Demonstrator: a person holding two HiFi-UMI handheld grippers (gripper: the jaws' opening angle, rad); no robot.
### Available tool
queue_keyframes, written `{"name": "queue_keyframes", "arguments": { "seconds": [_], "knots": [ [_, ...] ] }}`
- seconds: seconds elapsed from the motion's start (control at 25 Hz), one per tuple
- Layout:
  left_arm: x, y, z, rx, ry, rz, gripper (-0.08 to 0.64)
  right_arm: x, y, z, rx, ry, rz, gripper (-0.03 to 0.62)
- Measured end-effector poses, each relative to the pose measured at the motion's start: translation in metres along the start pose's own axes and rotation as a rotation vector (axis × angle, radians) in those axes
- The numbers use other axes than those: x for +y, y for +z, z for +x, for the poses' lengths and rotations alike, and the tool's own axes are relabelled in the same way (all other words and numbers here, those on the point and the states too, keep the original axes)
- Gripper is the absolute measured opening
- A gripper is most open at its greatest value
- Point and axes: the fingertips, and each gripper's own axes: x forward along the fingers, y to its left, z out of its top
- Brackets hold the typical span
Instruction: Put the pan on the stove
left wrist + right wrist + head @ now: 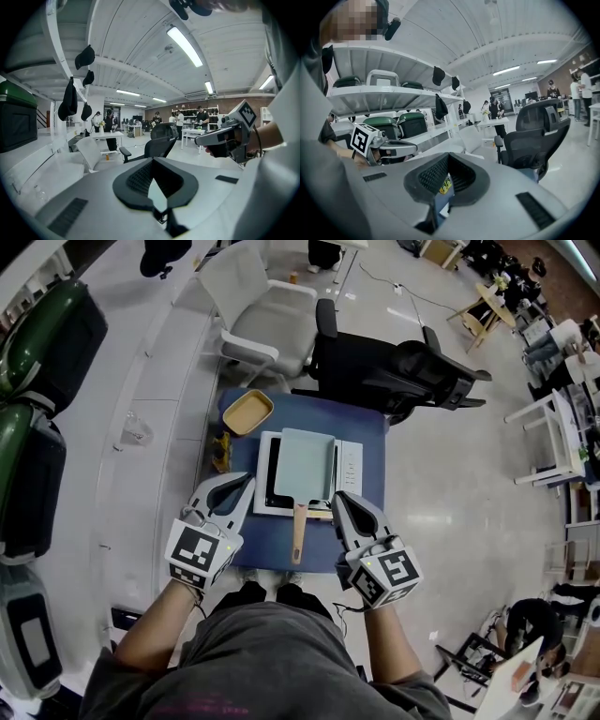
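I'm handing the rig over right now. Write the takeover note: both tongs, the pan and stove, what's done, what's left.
Left tongs: shut, empty, by the near edge of the blue table, left of the pan's handle.
Right tongs: shut, empty, right of the handle.
Pan: flat on the stove, wooden handle pointing toward the person.
Yellow dish: far left corner of the table, apart from the stove.
Done: pan placed and let go.
Left: nothing visible for this task.
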Motion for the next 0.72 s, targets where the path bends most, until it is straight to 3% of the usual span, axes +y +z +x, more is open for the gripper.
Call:
{"name": "queue_keyframes", "arguments": {
  "seconds": [0.72],
  "knots": [
    [-0.002, -0.016, -0.006, 0.037, 0.045, -0.049, 0.002, -0.002, -0.008, 0.004, 0.024, 0.039, 0.009, 0.003]
  ]
}}
